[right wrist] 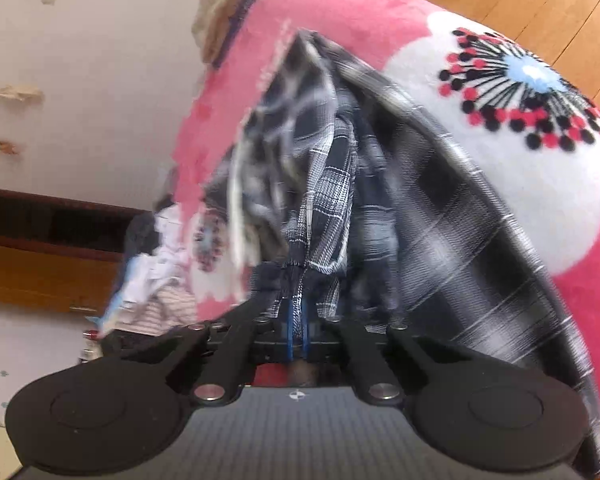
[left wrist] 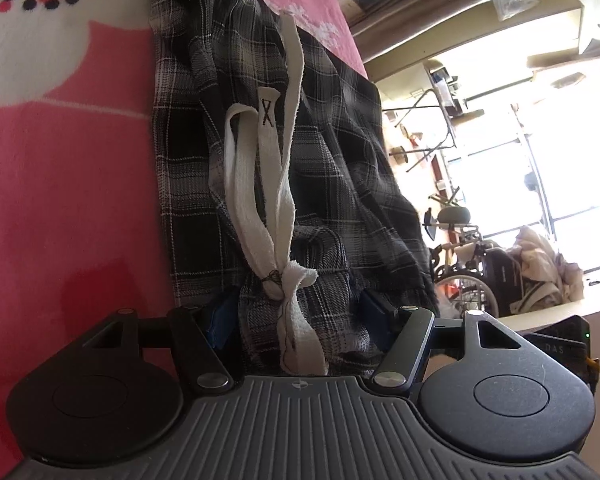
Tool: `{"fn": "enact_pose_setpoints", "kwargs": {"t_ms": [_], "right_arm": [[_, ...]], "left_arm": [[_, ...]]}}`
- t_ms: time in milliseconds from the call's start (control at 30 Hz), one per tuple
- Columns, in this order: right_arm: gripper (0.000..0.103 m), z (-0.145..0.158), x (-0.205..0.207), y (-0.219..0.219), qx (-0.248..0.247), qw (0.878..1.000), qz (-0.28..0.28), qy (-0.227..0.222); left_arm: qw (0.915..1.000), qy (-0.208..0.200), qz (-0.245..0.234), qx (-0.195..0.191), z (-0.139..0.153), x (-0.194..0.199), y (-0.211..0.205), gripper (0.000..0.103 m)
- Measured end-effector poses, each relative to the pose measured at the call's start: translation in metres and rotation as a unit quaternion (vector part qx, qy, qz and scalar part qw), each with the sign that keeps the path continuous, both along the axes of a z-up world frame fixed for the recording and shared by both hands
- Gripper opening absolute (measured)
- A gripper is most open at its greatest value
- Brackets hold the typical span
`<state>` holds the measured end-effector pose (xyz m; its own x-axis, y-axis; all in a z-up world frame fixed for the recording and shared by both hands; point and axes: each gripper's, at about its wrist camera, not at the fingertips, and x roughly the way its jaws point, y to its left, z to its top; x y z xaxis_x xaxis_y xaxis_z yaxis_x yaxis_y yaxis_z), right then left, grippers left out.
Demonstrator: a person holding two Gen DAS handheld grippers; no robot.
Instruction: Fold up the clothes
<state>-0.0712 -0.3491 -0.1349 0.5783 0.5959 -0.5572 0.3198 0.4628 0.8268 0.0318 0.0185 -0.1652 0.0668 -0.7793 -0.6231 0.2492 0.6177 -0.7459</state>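
Observation:
Black-and-white plaid shorts with a knotted white drawstring lie on a pink flowered blanket. My left gripper has its blue-padded fingers spread around the bunched waistband, cloth filling the gap between them. In the right wrist view the plaid shorts are blurred by motion. My right gripper is shut on a thin fold of the plaid cloth, its blue pads close together.
The pink blanket has large white flowers with black and red dots. A pile of other clothes lies past the blanket edge. A cluttered room with a wheelchair is at the right. Wooden floor is beyond the bed.

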Motion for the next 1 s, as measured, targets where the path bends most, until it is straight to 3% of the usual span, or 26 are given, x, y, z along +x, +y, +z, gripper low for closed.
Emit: {"fn": "enact_pose_setpoints", "kwargs": {"t_ms": [267,333,400,467,667,800,1000], "right_arm": [[0.007,-0.025,-0.007,0.003,-0.029,0.998,0.012,0.06],[0.022,-0.021,-0.009,-0.004,-0.033,0.998,-0.003,0.06],[0.053,-0.021,-0.007,-0.008,-0.034,0.997,-0.009,0.063],[0.059,-0.024,-0.004,-0.011,-0.029,0.997,-0.009,0.069],[0.059,-0.038,0.014,0.001,-0.008,0.996,0.025,0.09],[0.058,-0.042,0.02,0.011,-0.007,0.994,0.053,0.09],[0.028,-0.028,0.014,0.007,-0.019,0.996,0.059,0.064]], "left_arm": [[0.9992,-0.01,-0.032,0.023,0.001,0.005,-0.015,0.062],[0.9985,-0.017,-0.042,0.032,0.002,0.006,-0.017,0.06],[0.9978,-0.02,-0.049,0.039,0.003,0.005,-0.019,0.059],[0.9971,-0.023,-0.056,0.045,0.004,0.006,-0.02,0.059],[0.9957,-0.028,-0.066,0.059,0.008,0.002,-0.024,0.056],[0.9951,-0.031,-0.068,0.065,0.013,-0.003,-0.028,0.042],[0.9943,-0.034,-0.069,0.073,0.019,-0.009,-0.034,0.026]]}}
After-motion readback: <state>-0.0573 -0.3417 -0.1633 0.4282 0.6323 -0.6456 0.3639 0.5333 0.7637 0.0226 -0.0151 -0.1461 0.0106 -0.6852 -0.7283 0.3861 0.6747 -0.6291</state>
